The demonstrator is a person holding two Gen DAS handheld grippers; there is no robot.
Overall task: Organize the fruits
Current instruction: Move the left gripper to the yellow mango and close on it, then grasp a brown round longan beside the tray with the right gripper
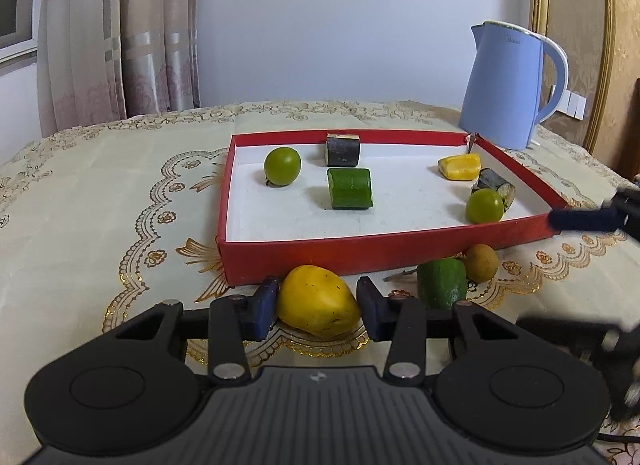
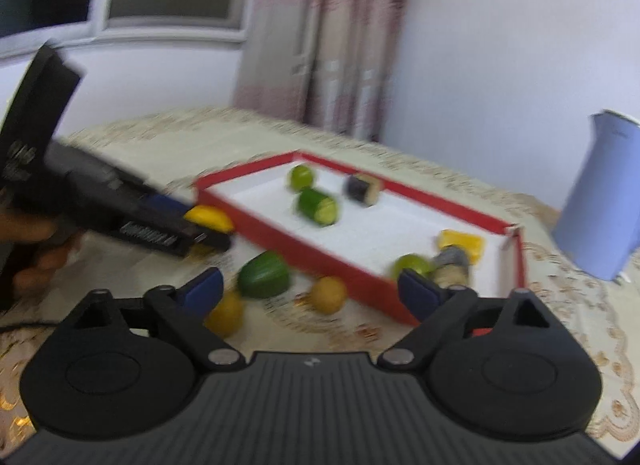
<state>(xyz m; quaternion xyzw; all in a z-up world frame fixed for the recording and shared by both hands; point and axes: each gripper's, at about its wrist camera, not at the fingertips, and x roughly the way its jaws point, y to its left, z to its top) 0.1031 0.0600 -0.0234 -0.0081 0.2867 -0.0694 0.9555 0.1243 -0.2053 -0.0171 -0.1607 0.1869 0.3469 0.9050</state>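
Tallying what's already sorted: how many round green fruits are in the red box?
2. One round green fruit lies near the red box's far left corner; the other sits by its near right corner, against a dark-skinned piece.

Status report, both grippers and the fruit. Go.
Left gripper fingers closed on the yellow fruit, on the cloth before the red tray. Right gripper open, empty. Cucumber piece and small brown fruit outside the tray. Path clear.
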